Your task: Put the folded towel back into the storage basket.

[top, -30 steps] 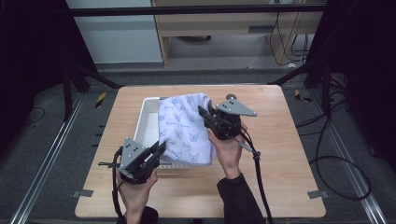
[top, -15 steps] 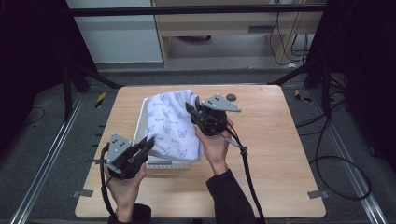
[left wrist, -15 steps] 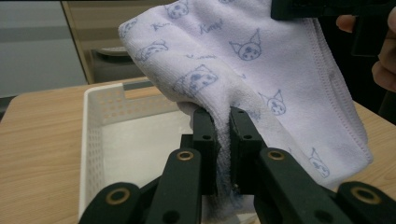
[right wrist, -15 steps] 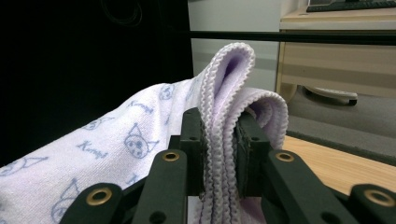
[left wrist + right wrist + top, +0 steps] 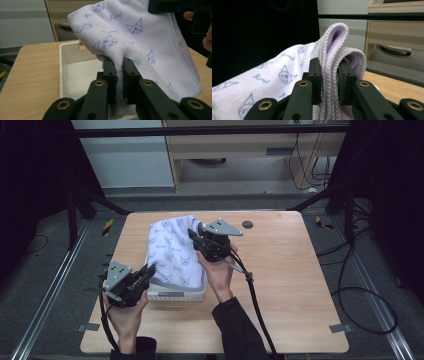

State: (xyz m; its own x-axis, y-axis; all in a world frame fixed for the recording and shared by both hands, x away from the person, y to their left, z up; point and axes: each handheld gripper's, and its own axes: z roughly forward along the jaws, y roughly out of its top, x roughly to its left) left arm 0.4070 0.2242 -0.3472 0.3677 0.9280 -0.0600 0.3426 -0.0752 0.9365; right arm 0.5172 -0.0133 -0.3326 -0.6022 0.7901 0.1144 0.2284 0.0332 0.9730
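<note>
— Where's the towel [image 5: 173, 251]?
— Draped over the white basket [image 5: 176, 294] on the bench [image 5: 290, 270]. Your left tongs [image 5: 119, 75] pinch its lower edge; your right tongs [image 5: 330, 82] clamp its folded hem.

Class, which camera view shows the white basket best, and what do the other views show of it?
The left gripper view: the white basket shows its perforated wall, rim and bare inside floor beneath the towel. In the high view the basket is mostly draped by the towel, with its near wall showing. The right gripper view gives at most an unclear pale sliver.
</note>
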